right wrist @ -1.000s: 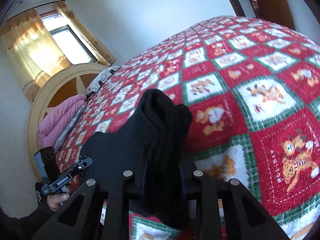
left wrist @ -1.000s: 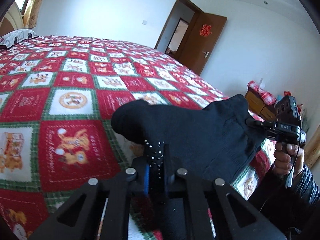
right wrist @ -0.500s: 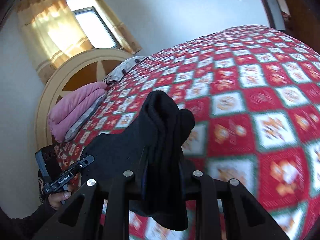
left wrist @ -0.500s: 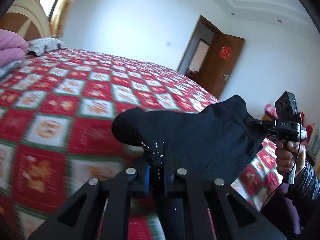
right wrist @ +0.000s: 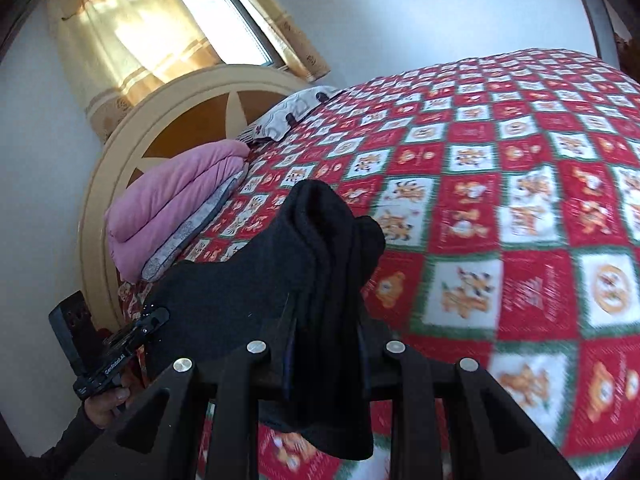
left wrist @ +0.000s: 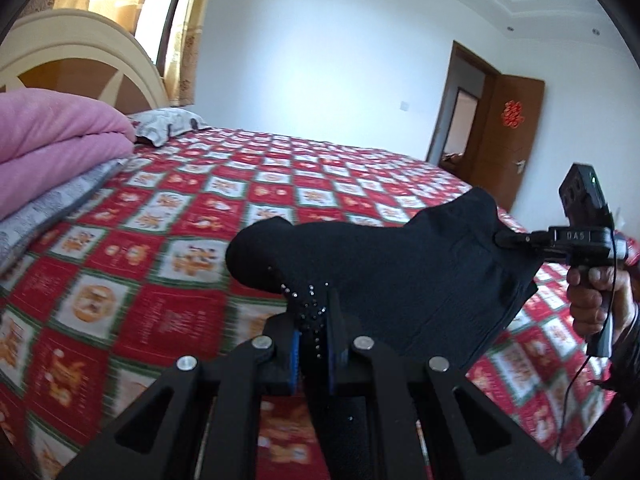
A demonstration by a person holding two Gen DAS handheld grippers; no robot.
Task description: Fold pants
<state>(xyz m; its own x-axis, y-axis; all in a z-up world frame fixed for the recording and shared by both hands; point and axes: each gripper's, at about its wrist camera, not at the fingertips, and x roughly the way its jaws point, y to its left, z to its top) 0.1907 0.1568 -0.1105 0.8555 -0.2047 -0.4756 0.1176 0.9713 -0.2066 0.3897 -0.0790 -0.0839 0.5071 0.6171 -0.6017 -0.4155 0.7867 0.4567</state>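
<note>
The black pants (left wrist: 400,280) hang as a folded bundle in the air over the bed's red patchwork quilt (left wrist: 180,220), stretched between both grippers. My left gripper (left wrist: 314,316) is shut on the corner dotted with small studs. In the same view my right gripper (left wrist: 504,239) pinches the far right edge, with a hand (left wrist: 592,300) on its handle. In the right wrist view my right gripper (right wrist: 324,320) is clamped on a thick stack of pants (right wrist: 248,280) layers, and my left gripper (right wrist: 154,317) bites the left corner.
A folded pink blanket (left wrist: 48,140) on a grey one lies at the head of the bed, beside a patterned pillow (left wrist: 168,124) and the cream headboard (right wrist: 168,120). A brown door (left wrist: 508,140) stands open at the far right. Curtained window (right wrist: 224,12) behind the headboard.
Both grippers have carried the pants sideways along the bed toward its head. The headboard, pink blanket and pillow have come into view. Both grips are unchanged.
</note>
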